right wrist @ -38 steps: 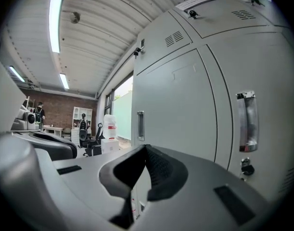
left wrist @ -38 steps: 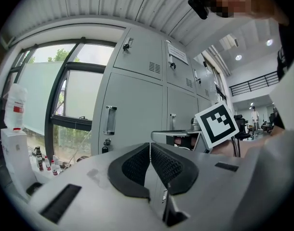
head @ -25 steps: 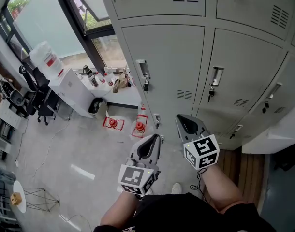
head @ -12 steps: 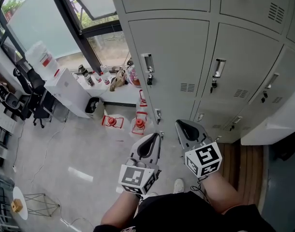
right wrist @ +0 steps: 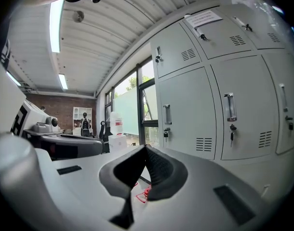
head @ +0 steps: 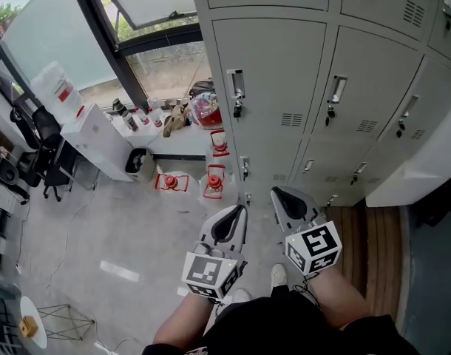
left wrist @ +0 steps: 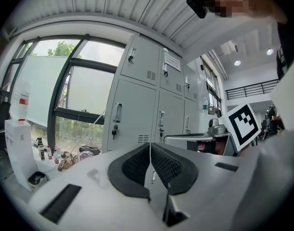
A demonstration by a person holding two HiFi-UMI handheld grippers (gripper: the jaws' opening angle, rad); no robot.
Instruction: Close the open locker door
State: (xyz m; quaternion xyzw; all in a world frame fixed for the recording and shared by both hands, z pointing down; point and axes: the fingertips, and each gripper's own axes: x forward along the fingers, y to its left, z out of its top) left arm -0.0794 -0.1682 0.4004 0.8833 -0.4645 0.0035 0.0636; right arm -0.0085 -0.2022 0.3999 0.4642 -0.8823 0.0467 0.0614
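A bank of grey lockers (head: 277, 65) fills the top right of the head view; every door I can see face-on is closed, each with a handle (head: 236, 87) and a key. A pale panel (head: 418, 172) juts out from the lockers at the far right; I cannot tell whether it is an open door. My left gripper (head: 236, 211) is held low in front of the person, jaws shut and empty, and it points at the lockers (left wrist: 132, 114). My right gripper (head: 279, 194) hangs beside it, also shut on nothing. Both grippers are well short of the doors (right wrist: 185, 114).
A large window and a white cabinet (head: 100, 135) with several bottles stand at the left. A black bin (head: 139, 161) and red items (head: 213, 183) sit on the grey floor by the locker base. Office chairs (head: 41, 168) are far left. A wooden floor strip (head: 366, 235) runs at the right.
The head view has shifted, so the lockers sit higher and further right. Both grippers stay shut; the right one has dropped slightly.
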